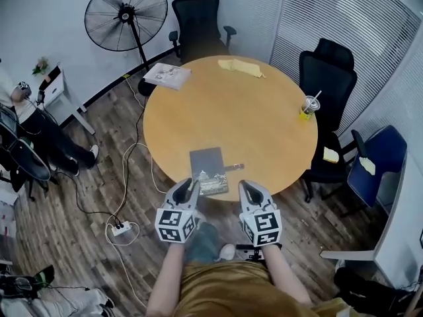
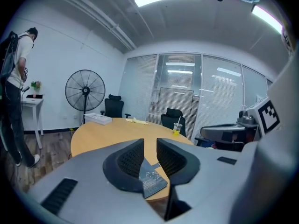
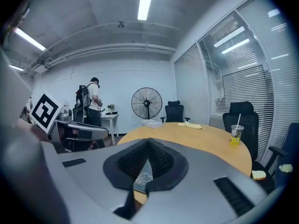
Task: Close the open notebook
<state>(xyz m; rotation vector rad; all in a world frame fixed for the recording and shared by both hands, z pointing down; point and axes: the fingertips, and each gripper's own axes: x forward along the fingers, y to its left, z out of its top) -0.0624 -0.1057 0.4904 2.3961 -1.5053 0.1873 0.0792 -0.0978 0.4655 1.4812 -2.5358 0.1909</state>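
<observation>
The notebook (image 1: 209,169) lies flat near the table's front edge, a dark grey half farther from me and a patterned half nearer, with a small dark tab (image 1: 234,167) beside it on the right. My left gripper (image 1: 192,185) hovers just off the table edge at the notebook's near left corner, jaws apart with nothing between them. In the left gripper view (image 2: 150,146) the notebook (image 2: 152,182) shows through the gap. My right gripper (image 1: 246,187) hangs at the near right, tips together. The right gripper view (image 3: 148,144) shows the notebook (image 3: 141,178) below the jaws.
On the round wooden table (image 1: 264,131) lie a stack of papers (image 1: 166,76) at the far left, a yellow cloth (image 1: 241,67) at the back, and a cup with a straw (image 1: 308,105) at the right. Office chairs (image 1: 327,78) ring it. A standing fan (image 1: 125,15) and a person (image 1: 26,121) are at the left.
</observation>
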